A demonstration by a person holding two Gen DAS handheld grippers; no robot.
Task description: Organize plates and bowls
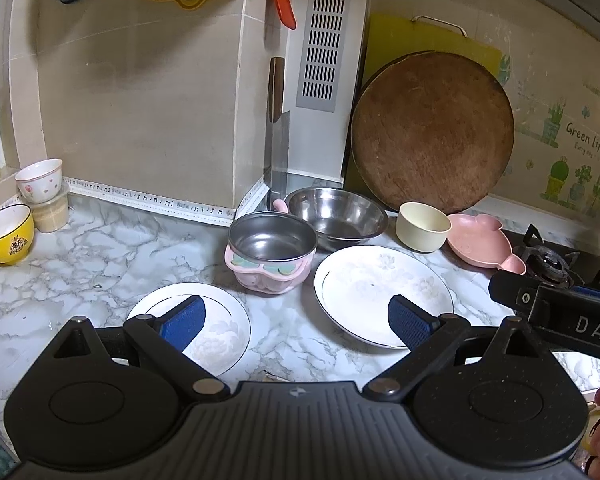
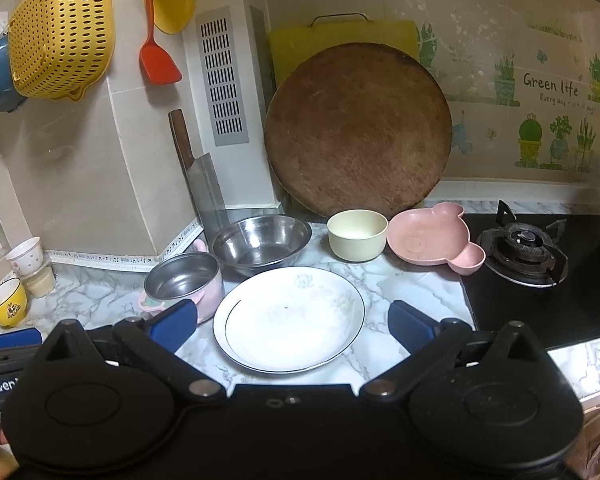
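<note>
A large white plate (image 1: 382,292) (image 2: 288,318) lies on the marble counter, with a smaller white plate (image 1: 216,328) to its left. Behind them stand a pink pot with a steel inside (image 1: 270,256) (image 2: 184,280), a steel bowl (image 1: 336,216) (image 2: 262,242), a cream bowl (image 1: 422,226) (image 2: 356,234) and a pink bear-shaped dish (image 1: 482,246) (image 2: 432,240). My left gripper (image 1: 296,326) is open and empty above the gap between the two plates. My right gripper (image 2: 292,326) is open and empty, its fingers on either side of the large plate, above it.
A round wooden board (image 2: 358,132) and a cleaver (image 2: 202,176) lean on the back wall. A gas stove (image 2: 524,252) is at the right. A yellow cup (image 1: 8,234) and a white cup on a jar (image 1: 40,180) stand at the left. A yellow colander (image 2: 60,28) hangs above.
</note>
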